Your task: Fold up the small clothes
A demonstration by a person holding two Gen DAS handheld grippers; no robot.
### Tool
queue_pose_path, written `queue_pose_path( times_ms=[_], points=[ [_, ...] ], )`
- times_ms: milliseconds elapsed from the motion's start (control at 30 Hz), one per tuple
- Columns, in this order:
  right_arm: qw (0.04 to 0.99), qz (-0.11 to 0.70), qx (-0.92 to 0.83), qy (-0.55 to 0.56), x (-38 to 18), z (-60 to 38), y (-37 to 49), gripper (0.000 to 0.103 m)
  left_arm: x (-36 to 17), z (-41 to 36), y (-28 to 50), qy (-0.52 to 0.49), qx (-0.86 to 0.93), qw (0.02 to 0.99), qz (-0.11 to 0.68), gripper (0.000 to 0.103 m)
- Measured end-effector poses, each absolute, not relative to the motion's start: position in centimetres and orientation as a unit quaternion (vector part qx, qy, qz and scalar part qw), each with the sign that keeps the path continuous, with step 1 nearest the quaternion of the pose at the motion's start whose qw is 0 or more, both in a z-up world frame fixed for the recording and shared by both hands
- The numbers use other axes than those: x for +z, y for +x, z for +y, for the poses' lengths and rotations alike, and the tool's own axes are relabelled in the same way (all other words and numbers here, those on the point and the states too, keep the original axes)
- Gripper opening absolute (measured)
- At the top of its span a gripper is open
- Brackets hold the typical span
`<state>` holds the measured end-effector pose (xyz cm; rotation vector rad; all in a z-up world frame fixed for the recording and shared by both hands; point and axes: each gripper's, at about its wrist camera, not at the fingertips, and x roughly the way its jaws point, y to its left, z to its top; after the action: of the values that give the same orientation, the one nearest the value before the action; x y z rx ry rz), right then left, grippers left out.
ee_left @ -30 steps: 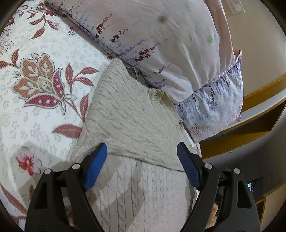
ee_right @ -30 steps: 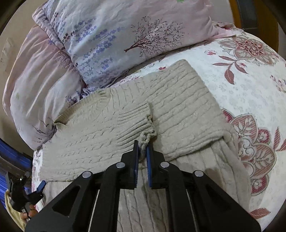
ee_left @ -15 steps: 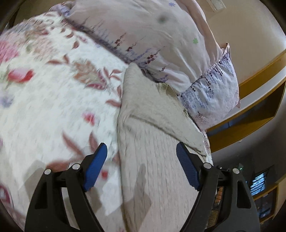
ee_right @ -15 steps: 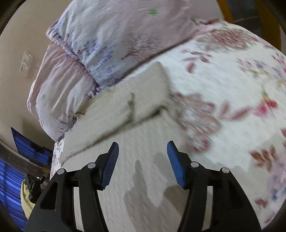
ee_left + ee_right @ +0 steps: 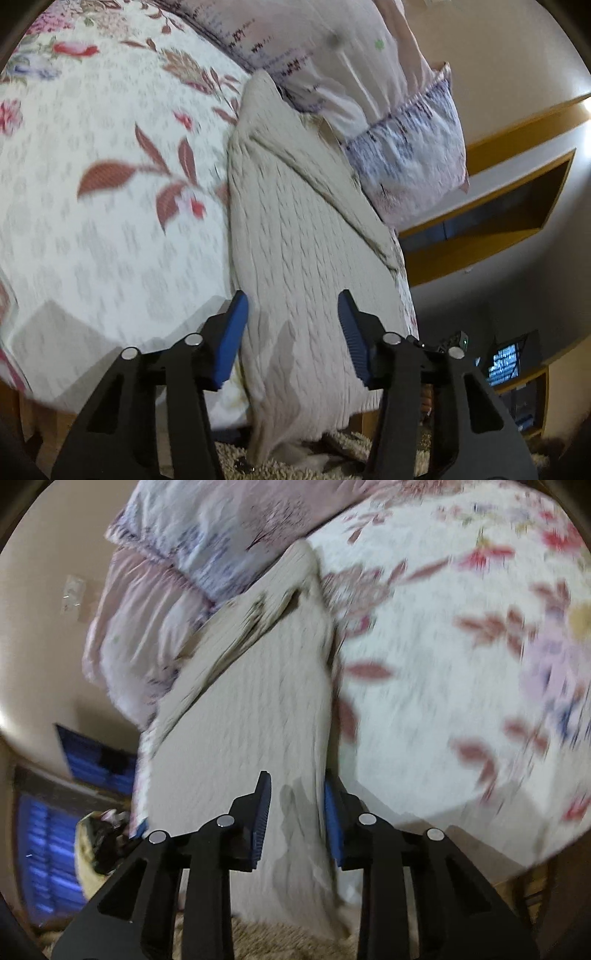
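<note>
A beige cable-knit sweater [image 5: 295, 221] lies flat on the floral bedsheet [image 5: 92, 221], its sleeves folded across the chest near the pillows. Its hem hangs over the bed's near edge. My left gripper [image 5: 292, 306] hovers over the hem end at the sweater's left side; its jaws are closing, with knit fabric under the gap and neither pad pressing it. In the right wrist view the sweater [image 5: 251, 709] runs away from my right gripper [image 5: 296, 788], whose jaws are closing around the sweater's right edge near the hem, a clear gap still showing.
Two pink and lilac pillows [image 5: 332, 55] lie against the sweater's collar end. A wooden shelf unit [image 5: 498, 206] stands beside the bed. A shaggy rug [image 5: 277, 938] lies below the bed edge. The floral sheet [image 5: 443, 701] stretches wide to the right of the sweater.
Both grippers drew back from the sweater's chest to its hem at the bed edge. The right one let go of the sleeve cuff. The left jaws stand narrower than before.
</note>
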<state>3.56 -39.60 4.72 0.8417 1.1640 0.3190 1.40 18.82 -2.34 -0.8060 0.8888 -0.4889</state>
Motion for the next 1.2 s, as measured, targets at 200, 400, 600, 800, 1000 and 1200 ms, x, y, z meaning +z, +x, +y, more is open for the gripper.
queue_pose_path(
  times_ms=[200,400,600,800,1000,1200],
  points=[
    [0.729,0.532,0.189,0.387,5.3,-37.9,1.6,0.028,-2.9,17.4,-0.3,-0.378,-0.256,0.777,0.432,0.041],
    [0.728,0.547,0.209,0.357,5.9,-36.1,1.5,0.028,-3.3,17.1,-1.5,-0.370,-0.254,0.767,0.459,0.030],
    [0.725,0.553,0.210,0.352,6.0,-35.8,1.5,0.028,-1.6,19.3,-2.7,-0.311,-0.226,0.784,0.487,0.057],
    [0.724,0.555,0.214,0.349,6.0,-35.5,1.7,0.029,-3.3,17.8,-2.8,-0.293,-0.264,0.748,0.533,0.062],
    [0.723,0.560,0.225,0.336,6.1,-35.2,1.7,0.029,-5.4,16.8,-2.1,-0.338,-0.294,0.710,0.543,0.035],
    [0.745,0.545,0.226,0.312,7.2,-34.7,2.0,0.009,-4.5,16.2,-2.4,-0.327,-0.312,0.713,0.537,0.007]
  ],
)
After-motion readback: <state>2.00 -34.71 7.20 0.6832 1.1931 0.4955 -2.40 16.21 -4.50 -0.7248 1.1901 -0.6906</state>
